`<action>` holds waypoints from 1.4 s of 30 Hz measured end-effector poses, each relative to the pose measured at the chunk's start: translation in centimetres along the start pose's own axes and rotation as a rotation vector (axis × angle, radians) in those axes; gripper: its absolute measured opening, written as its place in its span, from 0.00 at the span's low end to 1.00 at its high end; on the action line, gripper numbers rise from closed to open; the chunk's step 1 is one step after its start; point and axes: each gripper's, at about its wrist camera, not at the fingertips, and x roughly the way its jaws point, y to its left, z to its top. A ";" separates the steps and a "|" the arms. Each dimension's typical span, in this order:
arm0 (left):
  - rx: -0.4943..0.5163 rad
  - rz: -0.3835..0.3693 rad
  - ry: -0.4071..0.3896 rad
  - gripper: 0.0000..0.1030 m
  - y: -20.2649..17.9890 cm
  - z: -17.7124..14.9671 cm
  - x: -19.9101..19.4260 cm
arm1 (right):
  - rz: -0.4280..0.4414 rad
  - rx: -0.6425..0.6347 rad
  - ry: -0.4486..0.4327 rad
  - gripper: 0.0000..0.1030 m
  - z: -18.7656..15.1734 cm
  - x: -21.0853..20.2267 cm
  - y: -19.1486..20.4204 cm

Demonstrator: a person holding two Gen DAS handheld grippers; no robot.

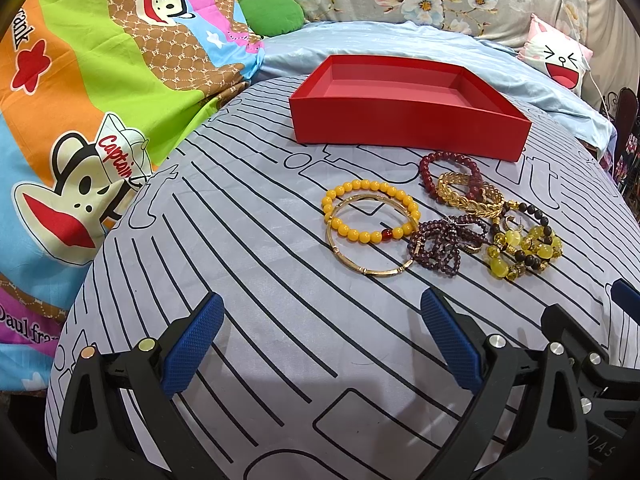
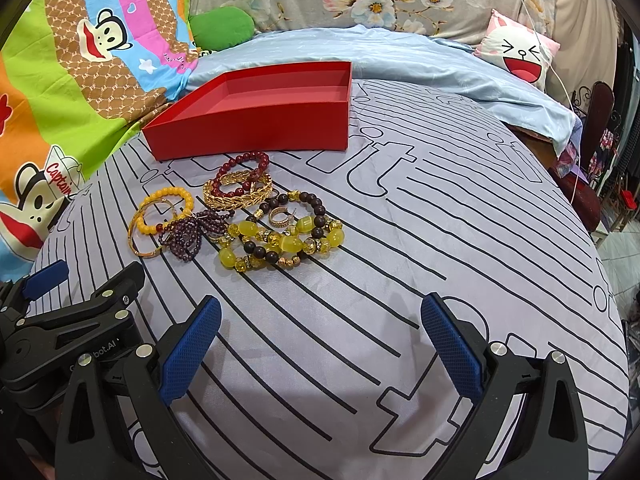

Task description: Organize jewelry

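Observation:
An empty red box (image 1: pixel 404 128) (image 2: pixel 256 128) sits on the grey striped cloth. In front of it lies a cluster of jewelry: a yellow bead bracelet (image 1: pixel 340 227) (image 2: pixel 146 226), a thin gold bangle (image 1: pixel 376 272), a dark red bead bracelet (image 1: pixel 428 168) (image 2: pixel 230 164), a gold leaf bangle (image 1: pixel 472 200) (image 2: pixel 236 200), purple bead strands (image 1: pixel 440 244) (image 2: pixel 188 236), and yellow-and-brown bead bracelets (image 1: pixel 524 252) (image 2: pixel 280 244). My left gripper (image 1: pixel 320 340) is open and empty, short of the jewelry. My right gripper (image 2: pixel 320 340) is open and empty, to its right.
A bright cartoon blanket (image 1: pixel 80 100) lies at the left. A light blue sheet (image 2: pixel 420 56), a green cushion (image 1: pixel 272 14) and a white cartoon pillow (image 2: pixel 516 52) lie behind the box. The cloth's edge drops off at the right (image 2: pixel 600 260).

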 end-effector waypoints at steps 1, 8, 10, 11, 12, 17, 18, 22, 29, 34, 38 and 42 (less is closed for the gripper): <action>-0.001 -0.001 0.000 0.91 0.0 0.0 0.0 | 0.002 0.000 0.001 0.94 0.0 0.0 0.0; -0.008 0.003 0.021 0.92 0.1 0.4 0.1 | 0.007 -0.006 0.006 0.94 0.5 0.0 0.0; -0.009 0.001 0.021 0.92 0.1 0.7 0.2 | 0.000 -0.004 -0.005 0.94 1.1 -0.2 -0.3; -0.010 -0.001 0.022 0.92 0.2 0.9 0.2 | 0.000 -0.002 -0.006 0.94 1.4 -0.2 -0.5; -0.011 -0.003 0.022 0.92 0.2 1.1 0.2 | 0.003 0.002 -0.005 0.94 1.7 -0.2 -0.6; -0.005 -0.001 0.019 0.92 0.3 2.2 0.5 | 0.017 0.017 -0.004 0.94 3.0 0.2 -1.0; -0.007 -0.005 0.022 0.92 0.3 2.3 0.6 | 0.022 0.017 -0.005 0.94 3.2 0.3 -1.0; -0.014 0.003 0.032 0.92 0.6 3.0 1.2 | 0.038 0.016 -0.005 0.94 4.0 0.7 -0.8; -0.036 0.007 0.055 0.92 2.3 3.9 2.4 | 0.072 0.011 0.001 0.94 5.5 1.7 -0.1; -0.075 0.022 0.071 0.92 4.1 4.0 3.1 | 0.099 -0.003 -0.002 0.92 6.9 2.6 1.1; -0.090 0.021 0.076 0.92 5.0 3.9 3.3 | 0.119 -0.032 0.010 0.86 8.0 3.8 2.5; -0.089 0.020 0.081 0.92 5.3 3.7 3.4 | 0.141 -0.056 0.027 0.84 8.3 4.9 3.8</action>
